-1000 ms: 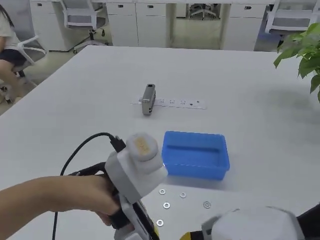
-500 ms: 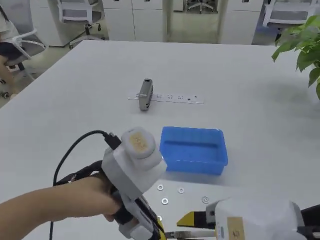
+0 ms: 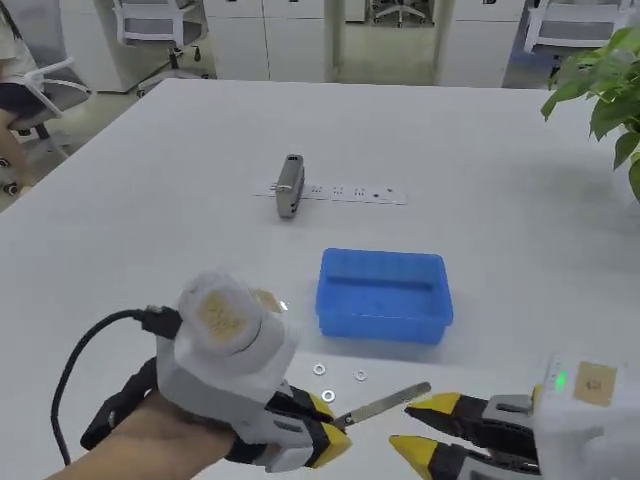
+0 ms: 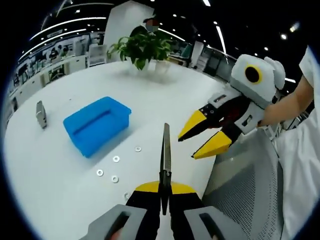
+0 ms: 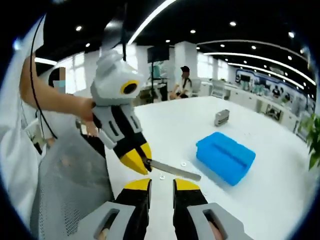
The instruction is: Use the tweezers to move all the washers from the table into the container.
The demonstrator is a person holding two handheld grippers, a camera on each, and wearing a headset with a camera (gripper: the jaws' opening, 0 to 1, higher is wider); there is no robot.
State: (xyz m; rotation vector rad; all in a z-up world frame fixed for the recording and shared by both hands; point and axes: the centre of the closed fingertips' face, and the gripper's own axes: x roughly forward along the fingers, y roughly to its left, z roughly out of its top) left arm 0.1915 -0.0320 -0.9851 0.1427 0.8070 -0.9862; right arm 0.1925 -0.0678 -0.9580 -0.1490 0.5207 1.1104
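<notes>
While the left hand-held gripper [image 3: 333, 424] is clenched on one end of the tweezers [image 3: 385, 403], the right hand-held gripper [image 3: 402, 425] stands released, its two jaws parted with nothing between them. The tweezers' long axis runs from the left jaws toward the right hand-held gripper, raised a little above the bench [image 3: 200, 140]. Their free end lies just beside the tip of the right unit's upper jaw, and contact cannot be confirmed. The washers [image 3: 319, 369] lie flat on the bench beyond the tweezers, loosely grouped between them and the front wall of the blue container [image 3: 383, 295]. No washer can be made out inside the container, so the task is judged to be near its start. The coming move likely turns on the right jaws closing across the tweezers' axis at the free end. Of the two units, the left hand-held gripper lies nearer the washers.
</notes>
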